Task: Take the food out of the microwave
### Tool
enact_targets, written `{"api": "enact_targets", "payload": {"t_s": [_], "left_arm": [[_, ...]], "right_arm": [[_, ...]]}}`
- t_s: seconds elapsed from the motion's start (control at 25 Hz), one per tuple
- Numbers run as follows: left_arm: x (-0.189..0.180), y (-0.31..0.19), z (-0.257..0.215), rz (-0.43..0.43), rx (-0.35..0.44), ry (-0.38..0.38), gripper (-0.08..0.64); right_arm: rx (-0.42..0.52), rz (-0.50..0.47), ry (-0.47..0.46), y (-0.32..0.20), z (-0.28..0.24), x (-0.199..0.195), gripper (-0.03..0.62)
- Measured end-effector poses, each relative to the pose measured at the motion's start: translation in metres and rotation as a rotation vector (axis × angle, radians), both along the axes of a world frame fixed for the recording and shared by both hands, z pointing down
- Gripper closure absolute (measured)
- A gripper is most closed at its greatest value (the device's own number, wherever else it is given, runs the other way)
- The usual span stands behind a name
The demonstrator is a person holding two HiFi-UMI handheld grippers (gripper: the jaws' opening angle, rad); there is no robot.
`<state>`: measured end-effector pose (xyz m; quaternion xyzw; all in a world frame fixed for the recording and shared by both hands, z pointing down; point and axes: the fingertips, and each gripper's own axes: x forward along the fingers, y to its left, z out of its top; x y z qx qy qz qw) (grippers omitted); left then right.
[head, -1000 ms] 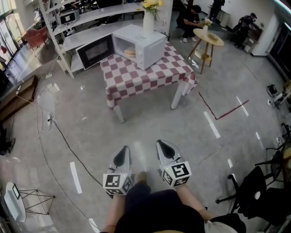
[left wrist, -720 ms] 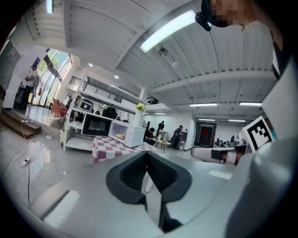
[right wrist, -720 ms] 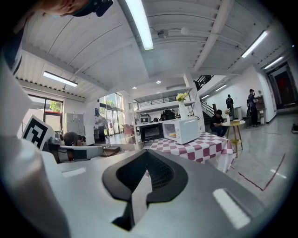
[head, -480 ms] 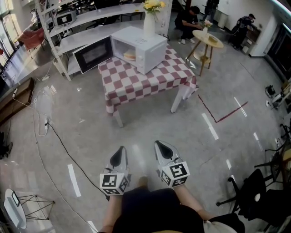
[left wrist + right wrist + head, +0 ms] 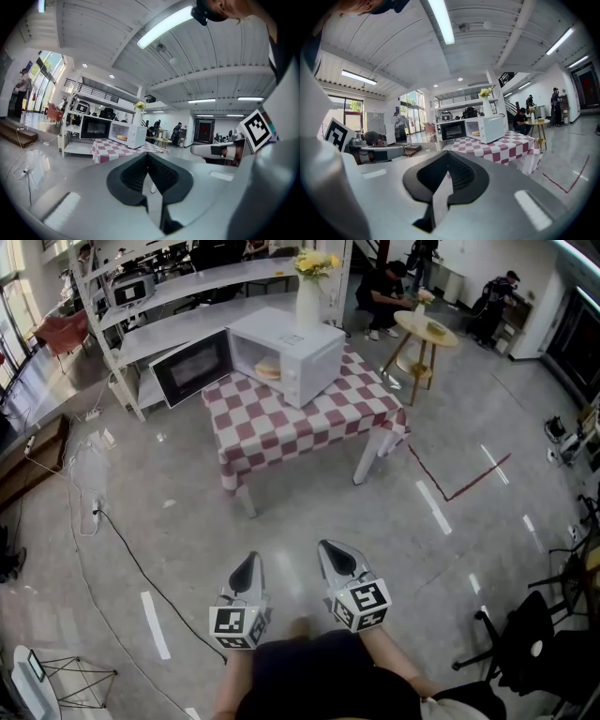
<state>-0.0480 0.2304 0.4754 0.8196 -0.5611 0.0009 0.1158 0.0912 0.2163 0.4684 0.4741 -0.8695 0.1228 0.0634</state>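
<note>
A white microwave [image 5: 298, 345] stands on a table with a red-and-white checked cloth [image 5: 309, 413], a few steps ahead of me. Its dark door [image 5: 192, 367] hangs open to the left. Inside lies the food [image 5: 269, 370], a pale flat item on a plate. My left gripper [image 5: 247, 565] and right gripper [image 5: 334, 552] are held low over the floor, side by side, far short of the table. Both are shut with nothing between the jaws. The left gripper view shows the microwave [image 5: 135, 135] and food [image 5: 122, 137] far off; the right gripper view shows the microwave [image 5: 492, 128] too.
A white vase of yellow flowers [image 5: 309, 292] stands on top of the microwave. White shelving [image 5: 159, 320] is behind the table. A round wooden side table [image 5: 427, 322] and seated people are at the back right. A black cable [image 5: 131, 540] crosses the floor at left; a black chair [image 5: 530, 643] is at right.
The table and microwave sit slightly lower in the head view than a second ago. Both grippers keep the same pose and stay shut.
</note>
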Motion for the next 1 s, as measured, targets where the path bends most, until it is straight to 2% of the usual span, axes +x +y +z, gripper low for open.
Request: {"api": "enact_targets", "payload": {"t_s": [1.0], "left_arm": [[-0.020,0.004,0.014,-0.025,-0.030,0.019,0.552]], "right_arm": [[-0.044,-0.023,-0.003,-0.004,0.010,-0.018,0.592]]}}
